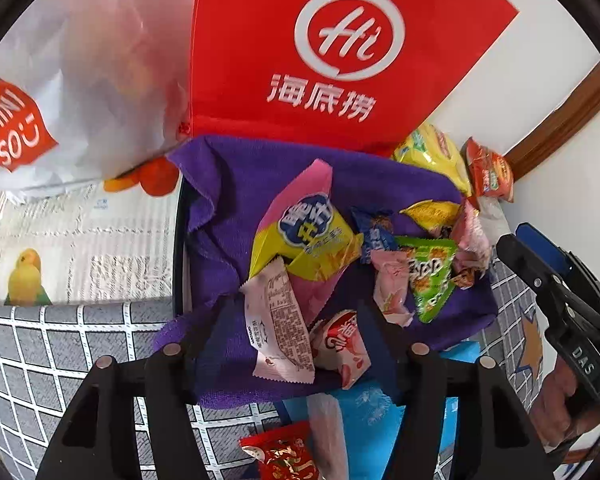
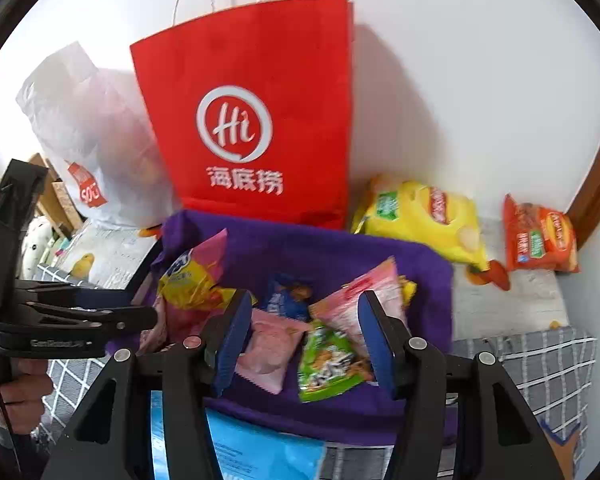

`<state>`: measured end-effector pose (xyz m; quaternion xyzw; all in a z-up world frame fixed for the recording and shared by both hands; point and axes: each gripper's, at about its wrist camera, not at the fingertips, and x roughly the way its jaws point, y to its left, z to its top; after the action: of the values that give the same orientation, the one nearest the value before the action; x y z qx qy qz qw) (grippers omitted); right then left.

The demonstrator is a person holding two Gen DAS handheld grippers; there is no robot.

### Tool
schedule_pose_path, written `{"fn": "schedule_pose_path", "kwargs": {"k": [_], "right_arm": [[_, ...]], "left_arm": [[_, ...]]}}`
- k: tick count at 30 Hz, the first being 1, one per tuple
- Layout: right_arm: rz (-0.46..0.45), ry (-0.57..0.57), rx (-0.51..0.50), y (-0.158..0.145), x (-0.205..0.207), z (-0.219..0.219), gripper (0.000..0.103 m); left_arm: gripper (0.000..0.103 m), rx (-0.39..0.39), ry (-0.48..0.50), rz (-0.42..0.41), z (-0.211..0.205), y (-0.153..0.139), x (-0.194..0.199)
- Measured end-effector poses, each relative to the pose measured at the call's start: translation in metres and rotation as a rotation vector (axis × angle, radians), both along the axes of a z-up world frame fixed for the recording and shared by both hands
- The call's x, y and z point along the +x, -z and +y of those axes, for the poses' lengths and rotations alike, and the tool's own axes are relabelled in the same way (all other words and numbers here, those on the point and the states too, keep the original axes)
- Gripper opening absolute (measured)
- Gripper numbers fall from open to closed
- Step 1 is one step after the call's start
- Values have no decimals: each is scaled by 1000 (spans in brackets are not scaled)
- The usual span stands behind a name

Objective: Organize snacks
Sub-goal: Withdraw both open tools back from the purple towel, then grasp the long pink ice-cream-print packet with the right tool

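Snack packets lie heaped on a purple cloth (image 1: 236, 184) that seems to line a shallow tray — a yellow-and-pink packet (image 1: 304, 236), a pale pink wrapper (image 1: 278, 320) printed side up, a small red-and-white packet (image 1: 342, 346), a green packet (image 2: 330, 360), a pink sachet (image 2: 270, 346), a blue one (image 2: 288, 292).

Left tool (image 1: 296, 320): jaws partway apart, the pale pink wrapper and the red-and-white packet lying between them; we see no pad pressing on either. Right tool (image 2: 302, 338): likewise partway apart, straddling the pink sachet and the green packet, nothing gripped.

We judge the step in hand to be gathering snacks onto the cloth, both tools free over the pile.

Outside the cloth — a red foil packet (image 1: 280, 456) on the checked surface near the left tool, a yellow chip bag (image 2: 420, 216) and an orange bag (image 2: 540, 236) by the wall. Behind stand a red paper bag (image 2: 252, 120) and a white plastic bag (image 2: 84, 120).

Next move, in our judgement: fetch a stray; a thin flat wrapper calls for a low, square pinch.
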<state>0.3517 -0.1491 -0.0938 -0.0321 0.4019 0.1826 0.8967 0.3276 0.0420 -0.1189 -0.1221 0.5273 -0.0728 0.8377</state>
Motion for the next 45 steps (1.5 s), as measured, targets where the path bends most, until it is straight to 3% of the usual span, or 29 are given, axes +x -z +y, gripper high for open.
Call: {"fn": "schedule_pose_path", "kwargs": {"k": [14, 24, 30, 36, 45], "right_arm": [[-46, 135, 68, -34, -26, -38, 58], [-91, 247, 7, -47, -101, -65, 58], [-40, 224, -9, -41, -136, -65, 58], [31, 197, 32, -27, -163, -56, 58], [71, 73, 15, 8, -203, -19, 58]], "left_arm": [[66, -8, 15, -161, 4, -59, -30], [66, 32, 37, -216, -13, -97, -62], [66, 58, 45, -254, -15, -117, -95], [66, 82, 3, -246, 6, -109, -129], [66, 89, -88, -151, 48, -66, -167]]}}
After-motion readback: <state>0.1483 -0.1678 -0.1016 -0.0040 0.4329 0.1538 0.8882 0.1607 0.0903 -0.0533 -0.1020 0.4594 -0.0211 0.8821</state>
